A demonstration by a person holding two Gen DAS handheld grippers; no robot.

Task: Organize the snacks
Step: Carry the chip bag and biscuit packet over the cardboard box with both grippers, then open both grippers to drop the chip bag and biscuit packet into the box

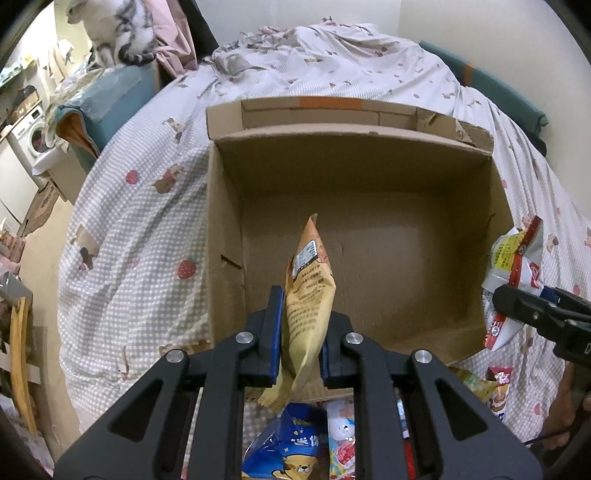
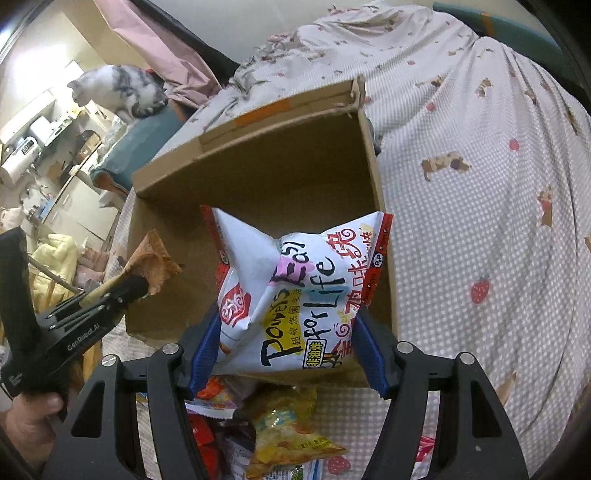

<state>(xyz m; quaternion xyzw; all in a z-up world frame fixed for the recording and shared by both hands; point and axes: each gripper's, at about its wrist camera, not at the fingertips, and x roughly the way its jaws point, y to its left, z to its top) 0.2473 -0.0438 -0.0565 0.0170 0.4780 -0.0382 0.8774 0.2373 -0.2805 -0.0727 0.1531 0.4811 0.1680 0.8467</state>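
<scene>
A bed [image 1: 155, 206] fills the middle, under a gingham cover [image 2: 480, 206] printed with strawberries and bears. A grey-and-white cat [image 2: 118, 90] sits on a teal cushion [image 1: 110, 92] at its far corner. Beyond stand a washing machine [image 1: 31, 134] and pale cabinets [image 2: 74, 199]. The walls [image 1: 480, 22] are cream.

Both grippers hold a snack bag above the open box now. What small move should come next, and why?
Probably lower the left gripper a little and open its jaws: its orange packet already hangs over the bare floor of the cardboard box.
</scene>
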